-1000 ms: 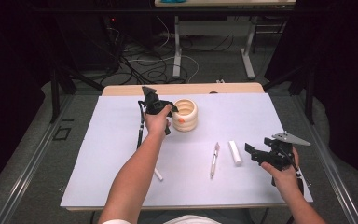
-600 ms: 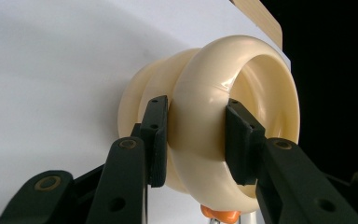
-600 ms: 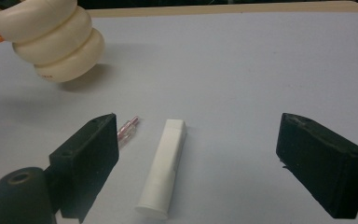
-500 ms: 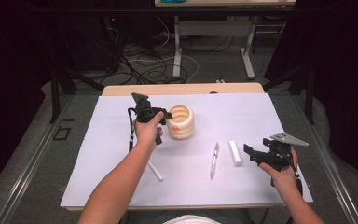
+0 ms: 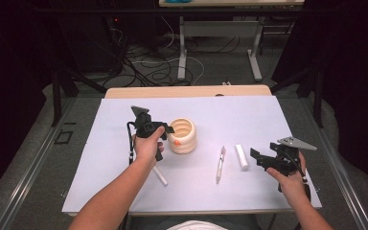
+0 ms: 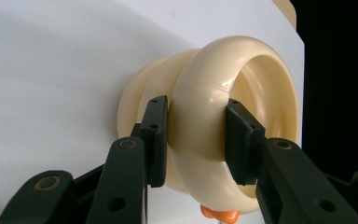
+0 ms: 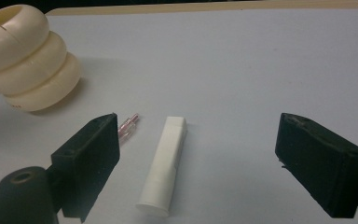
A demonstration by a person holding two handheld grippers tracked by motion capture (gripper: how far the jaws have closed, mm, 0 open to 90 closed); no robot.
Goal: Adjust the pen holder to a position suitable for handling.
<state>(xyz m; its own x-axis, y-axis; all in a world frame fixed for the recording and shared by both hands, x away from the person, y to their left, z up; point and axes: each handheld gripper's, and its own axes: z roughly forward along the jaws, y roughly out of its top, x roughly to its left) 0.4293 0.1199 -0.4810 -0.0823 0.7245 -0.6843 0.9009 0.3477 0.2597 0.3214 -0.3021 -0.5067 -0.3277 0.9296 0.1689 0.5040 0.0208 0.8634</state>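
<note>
White sheeting [image 5: 249,120] is covering the table where we are working, with dark floor and loose cables showing beyond it at twelve o'clock. We are holding the left gripper [image 5: 165,135] just left of the sheet's middle, and its jaws are pinching the top rim of the cream ringed pot [image 5: 182,135], one pad outside the wall and one inside. That grip is showing up close in the left gripper view [image 6: 196,140], where the pot [image 6: 214,116] is bearing a small orange piece at its lower edge. The pot is sitting near the centre of the sheet. At four o'clock from it, a pen [image 5: 220,163] and a white cap [image 5: 241,156] are lying apart from each other. We are keeping the right gripper [image 5: 261,160] at the sheet's four o'clock corner, jaws spread wide and gripping nothing, with the cap [image 7: 164,164] lying between them.
</note>
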